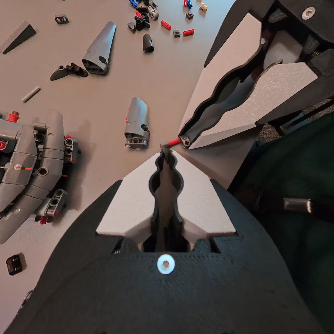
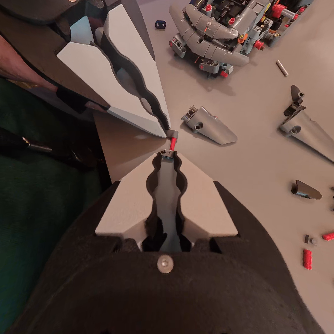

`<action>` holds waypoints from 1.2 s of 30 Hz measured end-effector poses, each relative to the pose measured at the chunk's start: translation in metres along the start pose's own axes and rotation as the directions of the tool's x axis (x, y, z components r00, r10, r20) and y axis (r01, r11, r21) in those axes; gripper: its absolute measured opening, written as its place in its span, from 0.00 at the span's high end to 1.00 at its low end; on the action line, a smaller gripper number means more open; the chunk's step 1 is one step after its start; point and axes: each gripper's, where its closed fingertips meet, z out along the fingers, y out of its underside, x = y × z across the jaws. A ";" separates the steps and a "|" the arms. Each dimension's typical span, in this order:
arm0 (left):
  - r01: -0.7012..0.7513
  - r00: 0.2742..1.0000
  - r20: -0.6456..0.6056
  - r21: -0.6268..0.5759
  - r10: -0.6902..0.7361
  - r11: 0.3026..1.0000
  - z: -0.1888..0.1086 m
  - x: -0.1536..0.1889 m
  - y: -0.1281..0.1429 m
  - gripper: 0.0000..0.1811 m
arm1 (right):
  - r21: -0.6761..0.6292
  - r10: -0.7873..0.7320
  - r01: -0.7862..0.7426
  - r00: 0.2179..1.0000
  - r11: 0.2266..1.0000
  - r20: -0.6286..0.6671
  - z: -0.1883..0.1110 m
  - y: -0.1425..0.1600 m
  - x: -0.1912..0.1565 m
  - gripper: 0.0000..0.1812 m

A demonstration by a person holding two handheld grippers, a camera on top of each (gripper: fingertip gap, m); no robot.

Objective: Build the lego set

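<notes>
My left gripper is shut on a small grey connector. My right gripper is shut on a small dark grey connector. A red axle runs between the two connectors and joins them, held just above the table near its front edge. In the right wrist view the red axle leads up to the grey connector in the left gripper. The right gripper shows at the right of the left wrist view. The partly built grey lego model sits to the left, and at the top of the right wrist view.
A short grey panel with pins lies near the grippers. A long grey panel, black curved pieces, a grey axle and several small red, blue and black parts lie farther back. A person in dark green stands at the table's edge. Less than 4 cm separates the two grippers' tips.
</notes>
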 end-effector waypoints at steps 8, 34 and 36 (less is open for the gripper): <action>-0.016 1.000 -0.013 -0.010 0.016 1.000 0.001 -0.003 -0.001 0.98 | 0.001 0.000 0.000 1.000 1.000 -0.006 0.001 -0.001 0.002 0.93; 0.071 0.963 -0.262 -0.010 -0.071 0.997 -0.003 0.015 0.000 1.00 | 0.013 -0.153 0.152 0.985 0.988 0.083 -0.003 0.002 0.005 0.93; 0.070 0.958 -0.279 -0.017 -0.072 0.997 -0.004 0.015 0.000 1.00 | 0.015 -0.169 0.169 0.981 0.986 0.099 -0.003 0.002 0.005 0.93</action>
